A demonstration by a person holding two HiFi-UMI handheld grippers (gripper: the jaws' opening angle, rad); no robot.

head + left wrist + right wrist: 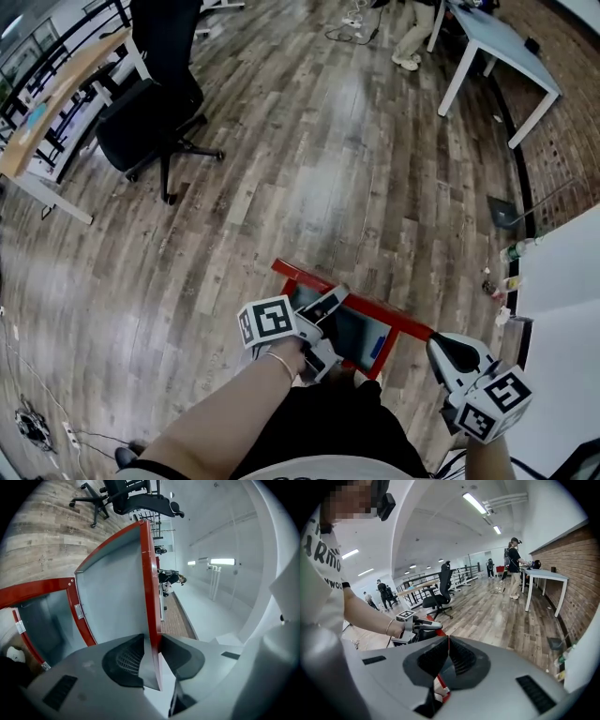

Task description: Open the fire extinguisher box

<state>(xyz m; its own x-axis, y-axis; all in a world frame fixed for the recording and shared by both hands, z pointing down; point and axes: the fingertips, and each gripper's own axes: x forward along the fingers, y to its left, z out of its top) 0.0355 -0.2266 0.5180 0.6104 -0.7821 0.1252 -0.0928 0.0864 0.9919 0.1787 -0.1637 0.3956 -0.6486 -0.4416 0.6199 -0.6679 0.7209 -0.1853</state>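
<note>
Fire extinguisher box (375,312), red-framed, sits on the wooden floor (309,141) at our feet, its door (112,588) swung away from the frame. Our left gripper (152,637) clamps the door's red edge. Our right gripper (448,640) hangs beside the box, jaws closed on nothing.

The red-framed fire extinguisher box (398,322) sits on the wood floor, its grey-panelled door (112,597) swung partly open.
</note>
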